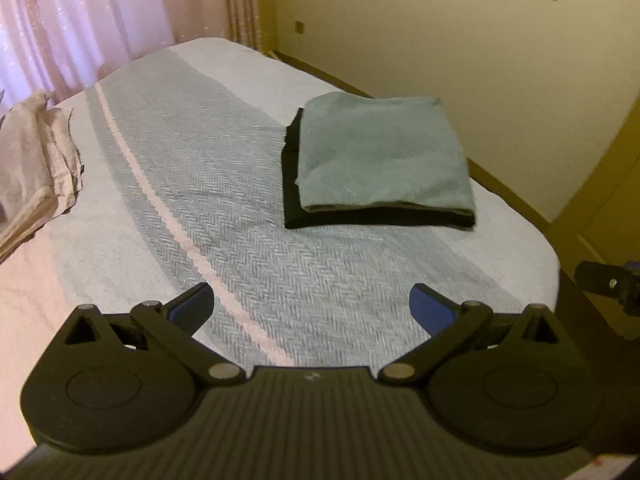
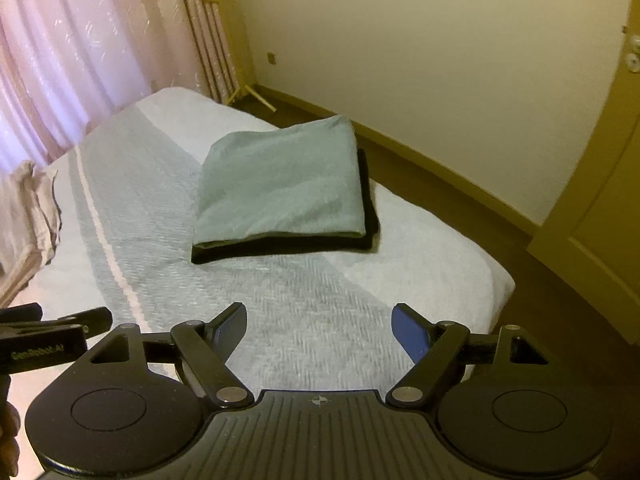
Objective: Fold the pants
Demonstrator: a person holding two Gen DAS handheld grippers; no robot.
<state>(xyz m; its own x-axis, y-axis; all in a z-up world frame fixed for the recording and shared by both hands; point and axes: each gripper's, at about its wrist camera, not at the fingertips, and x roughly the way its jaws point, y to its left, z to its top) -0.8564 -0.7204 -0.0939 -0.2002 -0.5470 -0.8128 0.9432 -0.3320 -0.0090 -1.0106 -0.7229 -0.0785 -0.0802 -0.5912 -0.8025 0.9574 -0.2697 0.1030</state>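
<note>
Folded grey-green pants (image 1: 380,156) (image 2: 280,188) lie in a neat rectangle on top of a folded black garment (image 1: 292,184) (image 2: 280,248), on the right side of the bed. Crumpled beige pants (image 1: 36,160) (image 2: 24,216) lie at the bed's left edge. My left gripper (image 1: 312,312) hovers open above the striped bedspread, well short of the stack, nothing between its fingers. My right gripper (image 2: 318,328) is also open and empty, held above the near end of the bed. Each gripper shows at the edge of the other's view.
The bed (image 1: 192,184) (image 2: 304,320) has a grey herringbone cover with a pale stripe. Pink curtains (image 1: 80,12) (image 2: 72,60) hang behind it. A cream wall (image 1: 480,60) and wooden floor (image 2: 460,200) run along the right; a door (image 2: 608,216) stands at far right.
</note>
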